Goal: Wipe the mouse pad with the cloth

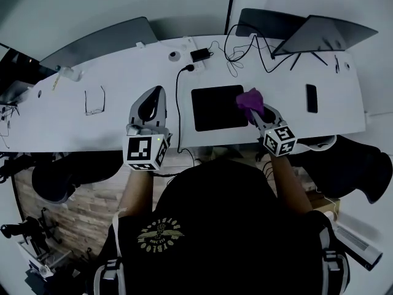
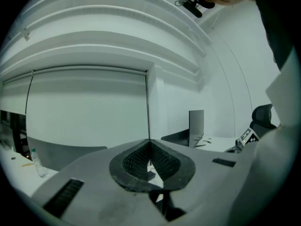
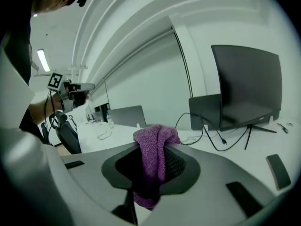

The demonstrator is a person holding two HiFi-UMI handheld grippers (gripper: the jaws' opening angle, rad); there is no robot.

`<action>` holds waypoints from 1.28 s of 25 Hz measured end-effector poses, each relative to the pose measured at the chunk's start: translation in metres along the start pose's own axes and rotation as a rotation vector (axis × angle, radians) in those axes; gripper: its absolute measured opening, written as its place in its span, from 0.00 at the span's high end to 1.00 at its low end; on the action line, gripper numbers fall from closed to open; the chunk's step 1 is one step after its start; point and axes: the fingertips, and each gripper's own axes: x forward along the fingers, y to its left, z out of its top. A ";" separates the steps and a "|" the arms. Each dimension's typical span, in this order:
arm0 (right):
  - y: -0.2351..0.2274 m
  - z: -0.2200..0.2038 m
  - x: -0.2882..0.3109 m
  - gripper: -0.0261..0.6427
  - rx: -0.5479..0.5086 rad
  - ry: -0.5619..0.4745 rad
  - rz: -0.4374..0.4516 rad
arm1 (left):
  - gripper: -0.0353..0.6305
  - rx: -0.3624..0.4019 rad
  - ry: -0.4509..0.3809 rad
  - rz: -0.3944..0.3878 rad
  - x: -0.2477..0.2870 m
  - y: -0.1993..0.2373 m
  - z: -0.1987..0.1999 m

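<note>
A black mouse pad (image 1: 216,106) lies flat on the white desk (image 1: 110,125), just ahead of the person. A purple cloth (image 1: 250,100) hangs over the pad's right edge, pinched in my right gripper (image 1: 256,110). In the right gripper view the cloth (image 3: 153,159) is bunched between the dark pads and droops below them. My left gripper (image 1: 155,100) is held up over the desk left of the pad, tilted upward. Its jaws meet at the tip (image 2: 149,142) with nothing between them.
A black cable (image 1: 178,106) runs down the desk between my left gripper and the pad. Eyeglasses (image 1: 94,101) lie to the left, a phone (image 1: 311,98) to the right. Laptops (image 1: 319,34) and tangled cords (image 1: 242,51) sit at the back. A dark monitor (image 3: 247,86) stands at right.
</note>
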 end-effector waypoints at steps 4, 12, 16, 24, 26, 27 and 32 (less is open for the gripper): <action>0.012 0.052 -0.022 0.83 -0.023 -0.108 -0.002 | 0.94 0.001 -0.019 0.004 -0.015 0.003 0.016; 0.039 0.126 -0.072 0.83 -0.127 -0.259 -0.045 | 0.94 0.083 -0.110 -0.014 -0.047 0.007 0.058; 0.058 0.155 -0.095 0.83 -0.169 -0.319 -0.076 | 0.94 0.139 -0.155 -0.044 -0.061 0.006 0.084; 0.089 0.173 -0.123 0.83 -0.158 -0.387 -0.121 | 0.94 0.097 -0.178 -0.127 -0.094 0.009 0.102; 0.096 0.175 -0.126 0.83 -0.175 -0.382 -0.126 | 0.94 0.105 -0.185 -0.117 -0.102 0.014 0.099; 0.099 0.176 -0.127 0.83 -0.184 -0.379 -0.127 | 0.94 0.111 -0.183 -0.108 -0.104 0.017 0.095; 0.107 0.173 -0.129 0.83 -0.202 -0.344 -0.145 | 0.94 0.058 -0.155 -0.082 -0.110 0.035 0.073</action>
